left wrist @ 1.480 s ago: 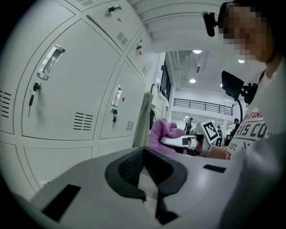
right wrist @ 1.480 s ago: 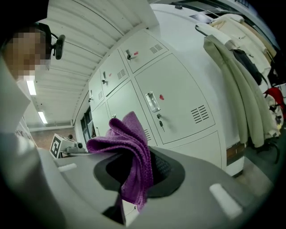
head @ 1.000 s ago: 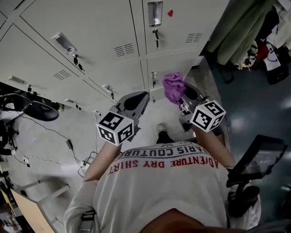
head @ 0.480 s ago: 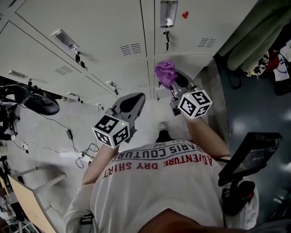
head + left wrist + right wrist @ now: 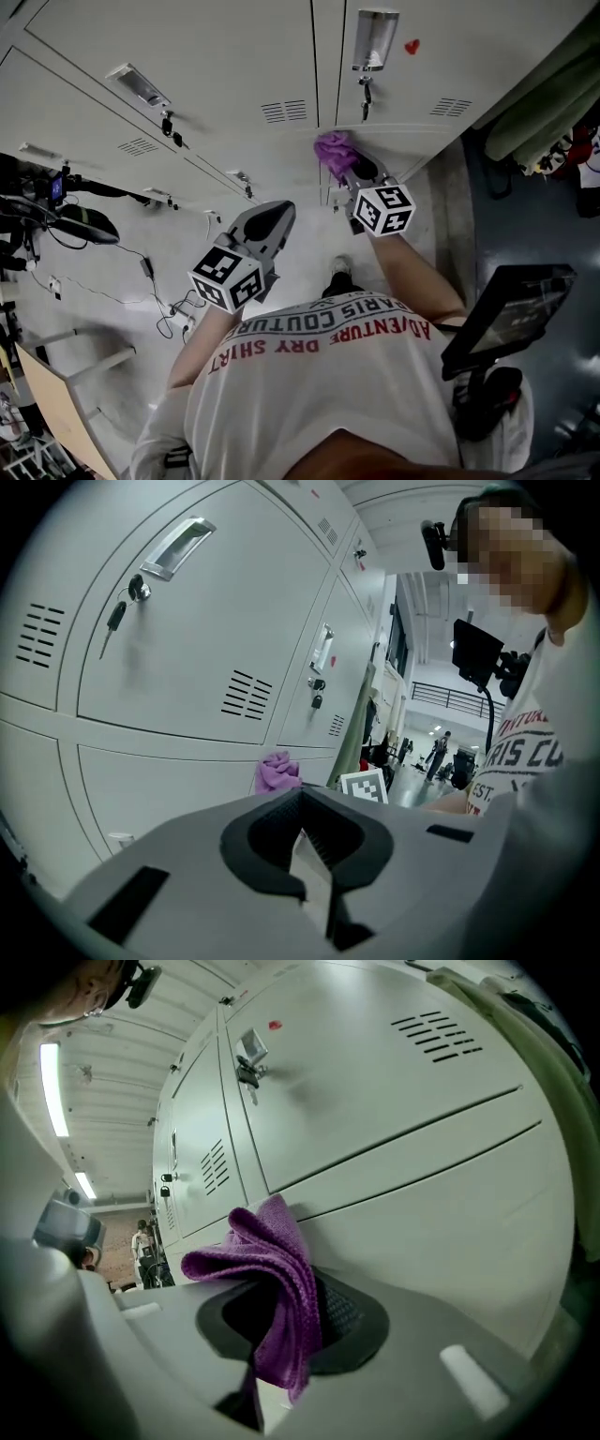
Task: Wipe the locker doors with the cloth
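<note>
A crumpled purple cloth point(image 5: 333, 151) is pinched in my right gripper point(image 5: 349, 167), which is shut on it. The cloth point(image 5: 270, 1274) sticks out of the jaws toward the grey locker doors point(image 5: 234, 66). Its tip is at the seam above a lower door point(image 5: 422, 1176); contact cannot be told. My left gripper point(image 5: 269, 217) hangs lower left, away from the lockers, shut with nothing in it. In the left gripper view the closed fingertips point(image 5: 302, 844) show, with the cloth point(image 5: 278, 770) beyond them.
Handles with keys point(image 5: 367, 49) stick out of the doors, and a red heart sticker point(image 5: 412, 46) marks one. A green curtain point(image 5: 548, 98) hangs at right. A black screen on a stand point(image 5: 506, 314) stands beside the person. Cables point(image 5: 159, 300) lie on the floor at left.
My right gripper has carried the cloth forward and up along the lockers, from the lower door toward the seam. The left gripper has hardly moved.
</note>
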